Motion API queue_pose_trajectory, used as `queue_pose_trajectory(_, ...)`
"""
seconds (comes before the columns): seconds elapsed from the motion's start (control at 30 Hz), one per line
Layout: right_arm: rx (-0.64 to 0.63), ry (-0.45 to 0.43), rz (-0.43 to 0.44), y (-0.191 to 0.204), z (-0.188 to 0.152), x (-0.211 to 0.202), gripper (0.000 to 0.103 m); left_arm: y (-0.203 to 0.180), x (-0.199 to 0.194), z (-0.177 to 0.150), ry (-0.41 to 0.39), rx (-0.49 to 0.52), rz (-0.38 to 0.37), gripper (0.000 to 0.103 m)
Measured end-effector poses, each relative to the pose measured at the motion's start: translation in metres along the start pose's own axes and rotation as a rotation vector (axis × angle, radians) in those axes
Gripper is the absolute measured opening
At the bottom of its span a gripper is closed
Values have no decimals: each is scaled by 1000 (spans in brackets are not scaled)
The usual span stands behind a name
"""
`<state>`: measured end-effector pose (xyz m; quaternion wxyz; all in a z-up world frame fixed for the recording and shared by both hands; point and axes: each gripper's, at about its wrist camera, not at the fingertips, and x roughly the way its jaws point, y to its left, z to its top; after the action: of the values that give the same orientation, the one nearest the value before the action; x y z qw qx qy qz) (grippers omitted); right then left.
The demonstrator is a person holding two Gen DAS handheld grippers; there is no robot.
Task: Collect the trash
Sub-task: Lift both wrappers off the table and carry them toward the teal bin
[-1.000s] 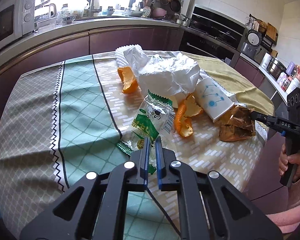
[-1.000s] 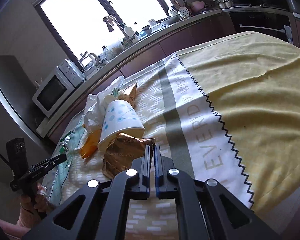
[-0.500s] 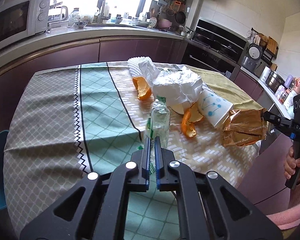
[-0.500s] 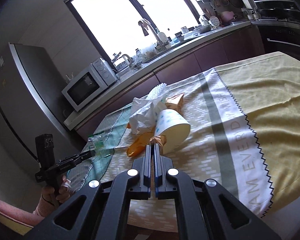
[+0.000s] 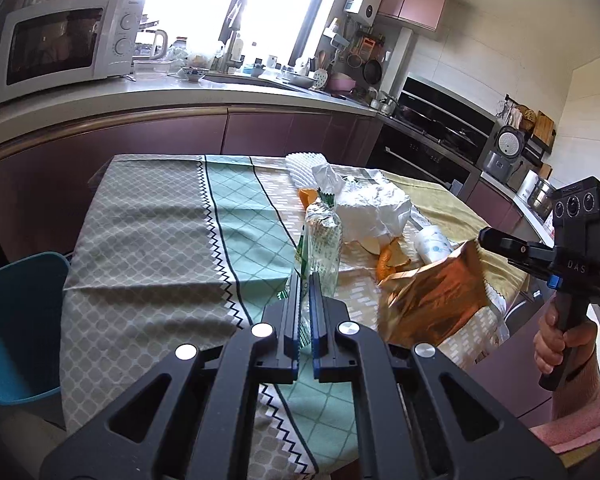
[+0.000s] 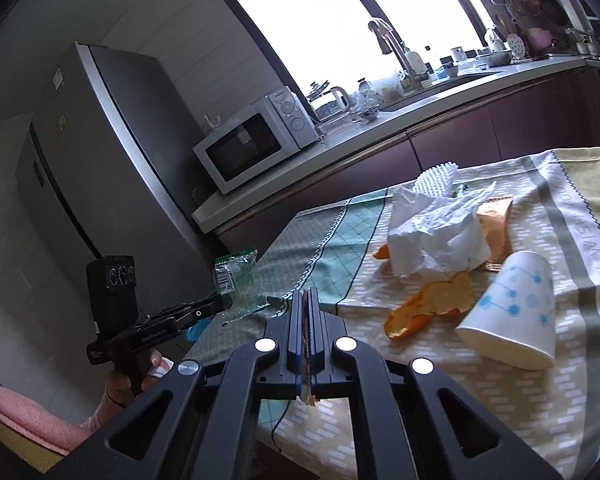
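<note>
My left gripper (image 5: 305, 280) is shut on a clear green-printed plastic wrapper (image 5: 320, 240) and holds it above the table; the wrapper also shows in the right wrist view (image 6: 236, 280). My right gripper (image 6: 305, 300) is shut on a brown foil bag (image 5: 436, 300), held in the air at the table's near right edge; only a sliver shows between its fingers. On the tablecloth lie orange peels (image 6: 428, 308), a white paper cup (image 6: 512, 316) on its side, and crumpled white paper (image 6: 436, 236).
A blue bin (image 5: 16, 320) stands on the floor left of the table. A white foam net (image 5: 304, 164) lies at the far edge. A counter with a microwave (image 5: 60, 44) runs behind. A fridge (image 6: 100, 160) stands at the left.
Both grippers have lifted and drawn back from the table, the left with the wrapper and the right with the foil bag. The cup, peels and paper stay on the table.
</note>
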<state>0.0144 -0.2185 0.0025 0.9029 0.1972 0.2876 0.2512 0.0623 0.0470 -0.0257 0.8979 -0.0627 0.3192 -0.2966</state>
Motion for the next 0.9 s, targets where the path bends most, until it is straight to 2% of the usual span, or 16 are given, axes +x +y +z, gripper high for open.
queue_pose_trajectory(0.23, -14, 30, 42, 11, 9, 34, 2, 16, -21, -6, -9, -30, 35, 4)
queue_pose_trajectory(0.47, 31, 72, -121, -17, 1, 42, 7, 32, -31, -10, -11, -60, 55, 4)
queue_pose_trajectory(0.53, 69, 90, -170, -31, -8, 41, 18, 35, -29, -11, -3, -65, 48, 4)
queue_pose_trajectory(0.6, 66, 110, -231, -36, -17, 40, 33, 35, -26, -12, 5, -65, 39, 4)
queue_pose_trajectory(0.63, 61, 118, -257, -37, -21, 40, 36, 35, -24, -12, 7, -62, 35, 4)
queue_pose_trajectory(0.77, 79, 125, -287, -43, -30, 38, 64, 32, -12, -12, 28, -61, 11, 4)
queue_pose_trajectory(0.8, 83, 141, -288, -45, -33, 41, 67, 31, -10, -11, 33, -57, 13, 4)
queue_pose_trajectory(0.9, 107, 178, -269, -50, -40, 51, 65, 30, -6, -9, 38, -56, 13, 4)
